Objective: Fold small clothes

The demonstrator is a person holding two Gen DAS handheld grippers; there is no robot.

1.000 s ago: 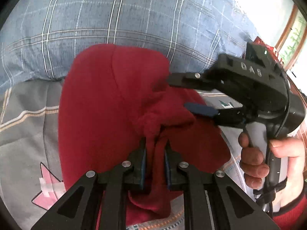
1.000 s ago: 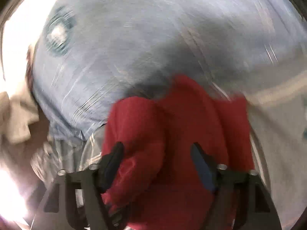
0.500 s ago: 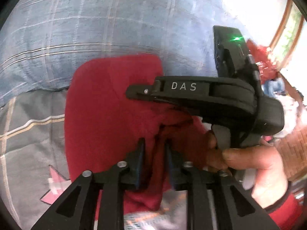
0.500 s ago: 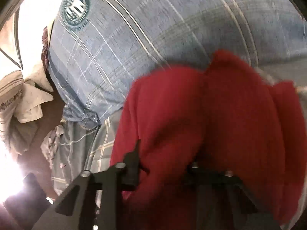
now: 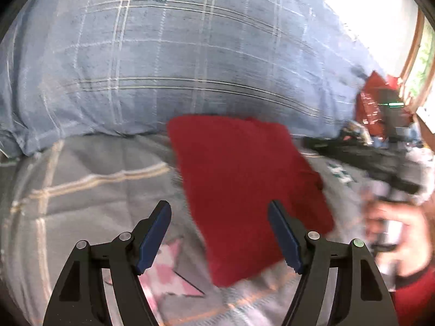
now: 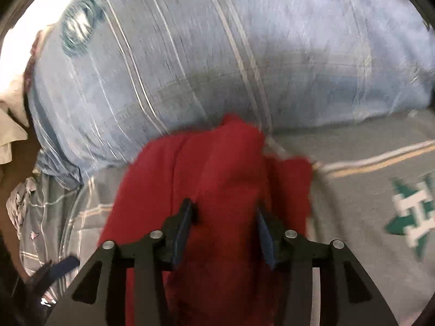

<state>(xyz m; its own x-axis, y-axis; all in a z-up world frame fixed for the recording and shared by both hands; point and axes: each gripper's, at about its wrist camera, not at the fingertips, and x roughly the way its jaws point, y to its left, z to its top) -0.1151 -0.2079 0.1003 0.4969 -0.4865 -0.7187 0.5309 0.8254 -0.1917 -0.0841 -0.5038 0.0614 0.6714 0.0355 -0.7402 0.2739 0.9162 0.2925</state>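
A small red garment (image 5: 244,190) lies folded into a rough rectangle on the grey checked bedspread (image 5: 95,190), just in front of a blue pillow. My left gripper (image 5: 220,231) hangs above its near edge. Its jaws are opening wide and no cloth is pinched between them. The right gripper (image 5: 380,163) shows as a dark blur at the right, held by a hand (image 5: 394,231). In the right wrist view the right gripper (image 6: 224,225) hovers over the red garment (image 6: 217,168). Its jaws are opening; cloth shows between the pads, but they do not press on it.
A big blue checked pillow (image 5: 190,54) with a round crest fills the far side. The bedspread has a pink star (image 5: 165,271) and a green H print (image 6: 413,217). Crumpled light clothes (image 6: 16,203) lie at the bed's left edge. A red packet (image 5: 375,103) sits by a window.
The left gripper let go of the bunched red fold, opened wide and drew back. The right gripper pinched the cloth, then parted its jaws and swung off to the right. The garment now lies flatter.
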